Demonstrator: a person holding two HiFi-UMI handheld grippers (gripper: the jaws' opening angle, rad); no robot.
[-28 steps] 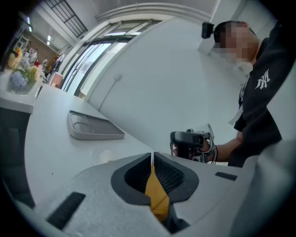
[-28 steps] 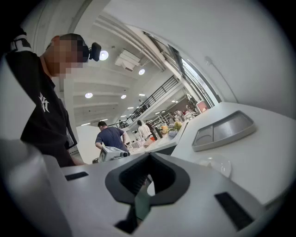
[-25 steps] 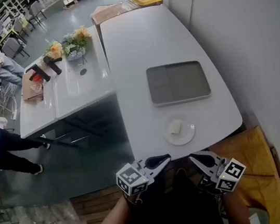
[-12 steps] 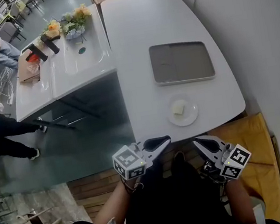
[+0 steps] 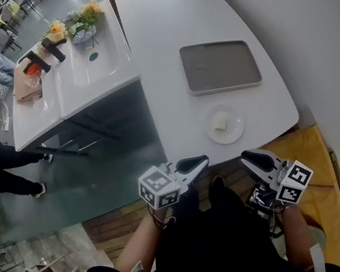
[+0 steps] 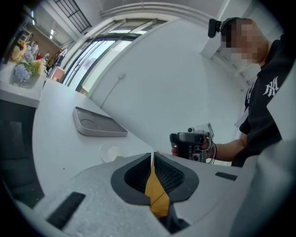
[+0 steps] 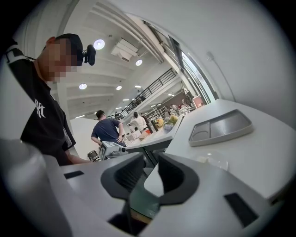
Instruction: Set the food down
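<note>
At R gripper (image 7: pixel 150 157), empty jaws newly ajar.

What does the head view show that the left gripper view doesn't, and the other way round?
Only the head view: the mustard seat beside the table's near corner, and the left gripper seen from outside with its marker cube. Only the left gripper view: tall windows and the camera on the person's head. Both: the white table, grey tray, plate and flowers.
</note>
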